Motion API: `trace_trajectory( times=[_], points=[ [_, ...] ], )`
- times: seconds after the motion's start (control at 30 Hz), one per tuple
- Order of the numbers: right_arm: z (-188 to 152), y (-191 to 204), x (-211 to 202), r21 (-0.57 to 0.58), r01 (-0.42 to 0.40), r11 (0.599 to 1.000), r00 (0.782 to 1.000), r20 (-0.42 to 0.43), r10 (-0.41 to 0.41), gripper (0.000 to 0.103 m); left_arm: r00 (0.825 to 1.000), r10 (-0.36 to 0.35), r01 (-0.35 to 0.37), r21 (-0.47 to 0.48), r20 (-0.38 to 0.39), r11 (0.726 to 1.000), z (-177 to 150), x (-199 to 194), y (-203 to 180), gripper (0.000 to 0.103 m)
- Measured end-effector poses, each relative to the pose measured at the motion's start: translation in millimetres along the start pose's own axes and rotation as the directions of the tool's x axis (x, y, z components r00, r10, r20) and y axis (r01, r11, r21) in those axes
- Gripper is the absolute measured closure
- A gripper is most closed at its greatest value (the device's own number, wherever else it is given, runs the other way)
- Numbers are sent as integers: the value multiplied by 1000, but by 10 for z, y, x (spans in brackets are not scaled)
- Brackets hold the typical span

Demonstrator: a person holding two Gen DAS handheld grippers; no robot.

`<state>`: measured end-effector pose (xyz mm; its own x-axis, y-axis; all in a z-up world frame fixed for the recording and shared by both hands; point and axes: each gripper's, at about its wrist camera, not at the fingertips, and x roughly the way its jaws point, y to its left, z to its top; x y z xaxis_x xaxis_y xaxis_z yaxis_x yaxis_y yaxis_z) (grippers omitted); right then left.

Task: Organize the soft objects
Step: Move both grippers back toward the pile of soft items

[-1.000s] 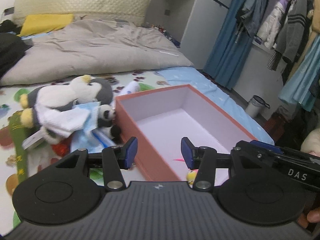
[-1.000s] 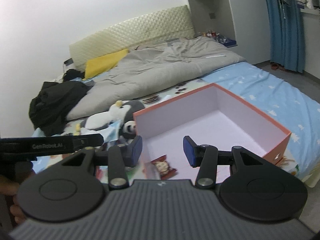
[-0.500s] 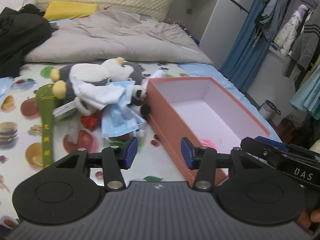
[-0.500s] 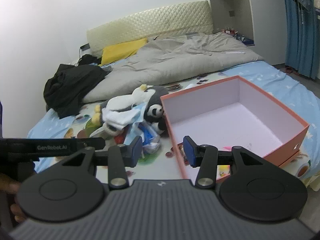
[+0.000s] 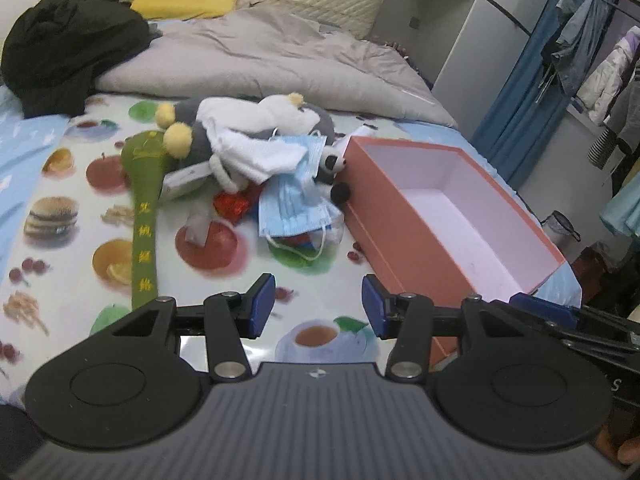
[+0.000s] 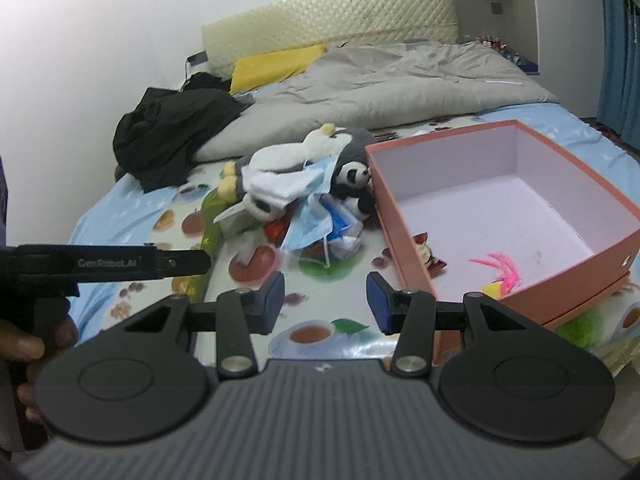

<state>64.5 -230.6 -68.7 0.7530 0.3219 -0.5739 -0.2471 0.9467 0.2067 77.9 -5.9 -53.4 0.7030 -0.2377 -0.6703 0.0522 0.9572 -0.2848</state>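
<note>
A pile of soft things lies on the fruit-print sheet: a grey and white penguin plush (image 5: 256, 120) (image 6: 320, 148), a small panda plush (image 5: 332, 162) (image 6: 354, 176), a white sock (image 5: 260, 152), blue face masks (image 5: 296, 200) (image 6: 312, 220) and a green stuffed stick (image 5: 144, 200). Right of the pile stands an open salmon box (image 5: 404, 232) (image 6: 400, 240) with a pink feather toy (image 6: 496, 268) inside. My left gripper (image 5: 318, 306) and right gripper (image 6: 326, 300) hover open and empty over the sheet, short of the pile.
A grey duvet (image 5: 272, 60), a yellow pillow (image 5: 180, 0) and black clothing (image 5: 60, 40) lie at the head of the bed. Hanging clothes (image 5: 600, 60) and a blue curtain (image 5: 520, 100) fill the right side. A snack packet (image 6: 428, 252) lies by the box.
Both views have swung left from the box toward the pile of plush and masks, which now sits near the centre. Both grippers sank a little; their jaws kept the same gap.
</note>
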Motion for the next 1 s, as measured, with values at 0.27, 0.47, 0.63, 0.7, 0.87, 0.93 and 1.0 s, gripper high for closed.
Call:
trace_trajectory(
  times=[0.27, 0.47, 0.63, 0.7, 0.87, 0.93, 1.0],
  points=[
    [-116, 72, 80, -7, -4, 1000, 1000, -25, 4, 54, 999, 20, -20, -10, -28, 1000, -173, 66, 95, 49],
    [-139, 86, 224, -15, 2, 1000, 999, -37, -3, 54, 999, 37, -37, -17, -24, 999, -139, 211, 170, 42],
    [-121, 81, 423, -19, -7, 1000, 999, -54, 6, 54, 997, 60, -60, -11, -39, 998, -82, 436, 252, 42],
    [-95, 76, 520, -26, -14, 1000, 998, -57, 13, 54, 996, 71, -71, -17, -48, 997, -49, 550, 303, 42],
    [-14, 68, 781, -47, -12, 999, 998, -56, 9, 54, 994, 94, -95, -14, -57, 995, 47, 823, 432, 42],
    [15, 45, 923, -46, -10, 999, 998, -63, 7, 54, 993, 101, -102, -11, -63, 995, 85, 950, 491, 42],
    [36, 17, 1067, -34, -15, 999, 997, -72, 12, 54, 991, 114, -115, -2, -67, 993, 121, 1092, 555, 42]
  ],
)
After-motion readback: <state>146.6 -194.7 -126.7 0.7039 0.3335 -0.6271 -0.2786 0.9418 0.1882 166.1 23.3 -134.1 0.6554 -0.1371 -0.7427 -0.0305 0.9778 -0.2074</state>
